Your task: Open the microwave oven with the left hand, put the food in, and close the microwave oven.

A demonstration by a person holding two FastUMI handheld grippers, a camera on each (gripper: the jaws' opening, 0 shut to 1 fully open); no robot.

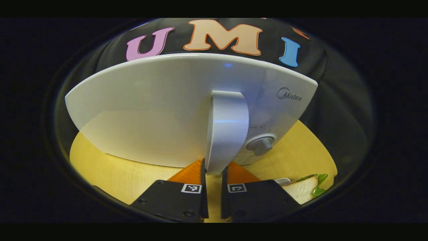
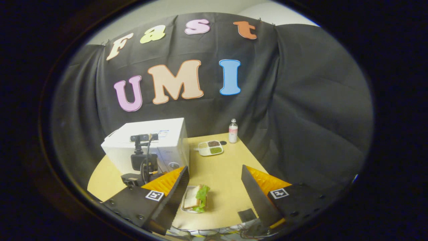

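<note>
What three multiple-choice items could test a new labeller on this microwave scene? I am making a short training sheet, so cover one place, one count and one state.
1. Where does the sandwich lie?
A. On the table in front of the microwave
B. On top of the microwave
C. Inside the divided tray

2. How many bottles stand on the table?
A. None
B. One
C. Three

3. How is the left gripper set?
A. Wide open above the sandwich
B. Closed around the microwave door handle
C. Closed on the bottle

Answers:
1 A: the right gripper view shows it on a small plate on the wood, nearer than the microwave.
2 B: a single bottle stands by the back edge, beside the divided tray.
3 B: the left gripper view shows its fingers either side of the handle.
</note>
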